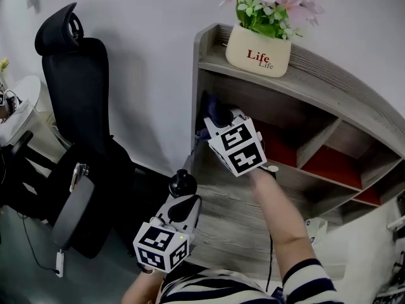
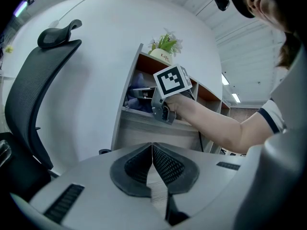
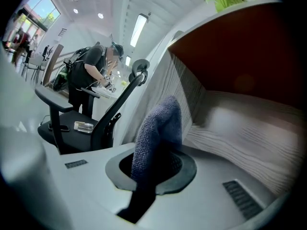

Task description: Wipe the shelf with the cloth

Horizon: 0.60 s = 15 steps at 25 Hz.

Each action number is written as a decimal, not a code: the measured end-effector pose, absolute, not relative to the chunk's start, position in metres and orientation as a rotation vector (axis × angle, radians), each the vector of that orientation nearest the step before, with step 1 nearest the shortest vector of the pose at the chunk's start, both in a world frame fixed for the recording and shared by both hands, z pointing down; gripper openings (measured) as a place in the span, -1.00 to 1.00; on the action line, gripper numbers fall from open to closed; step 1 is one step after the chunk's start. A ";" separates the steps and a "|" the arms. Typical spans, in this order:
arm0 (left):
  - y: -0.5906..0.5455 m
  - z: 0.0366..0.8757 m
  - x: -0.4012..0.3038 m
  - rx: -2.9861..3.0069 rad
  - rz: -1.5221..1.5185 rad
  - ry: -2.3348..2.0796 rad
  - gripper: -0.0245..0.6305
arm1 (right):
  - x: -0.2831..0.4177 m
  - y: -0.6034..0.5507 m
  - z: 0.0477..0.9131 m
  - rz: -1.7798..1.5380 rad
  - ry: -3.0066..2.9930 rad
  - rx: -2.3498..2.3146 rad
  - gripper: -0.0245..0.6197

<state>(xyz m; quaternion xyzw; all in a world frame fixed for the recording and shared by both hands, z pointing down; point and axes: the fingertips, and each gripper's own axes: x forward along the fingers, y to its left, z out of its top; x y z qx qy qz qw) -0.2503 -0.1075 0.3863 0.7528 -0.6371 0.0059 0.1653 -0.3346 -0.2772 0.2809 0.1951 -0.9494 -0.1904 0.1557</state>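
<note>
Our blue knitted cloth (image 3: 158, 133) stands bunched between the jaws of the right tool (image 3: 156, 166), which is clenched on its lower fold. It is held in the left end of the upper compartment of the shelf (image 1: 253, 201), near the side wall; we cannot tell whether it touches the wood. We judge the cloth soft, light and limp. It will likely drape and fold rather than slip, so a pinch across a thick fold, as here, leaves a loose pad free for wiping. The left tool (image 2: 152, 163) hangs lower, in front of the shelf, its jaws pressed together on nothing. A flowerpot (image 1: 258, 50) sits on the top board, and a black office chair (image 1: 82, 106) stands to the left.
</note>
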 end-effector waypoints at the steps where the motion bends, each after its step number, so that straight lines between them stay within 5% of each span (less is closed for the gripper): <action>1: -0.108 0.387 -0.250 2.144 0.016 -1.814 -0.87 | -0.333 -0.276 0.278 -0.538 -2.732 0.578 -0.79; 8: -0.109 0.387 -0.251 2.139 0.005 -1.813 -0.87 | -0.324 -0.275 0.254 -0.485 -2.858 0.663 -0.79; 15: -0.110 0.385 -0.245 2.157 0.004 -1.799 -0.87 | -0.330 -0.267 0.289 -0.797 -2.580 0.560 -0.79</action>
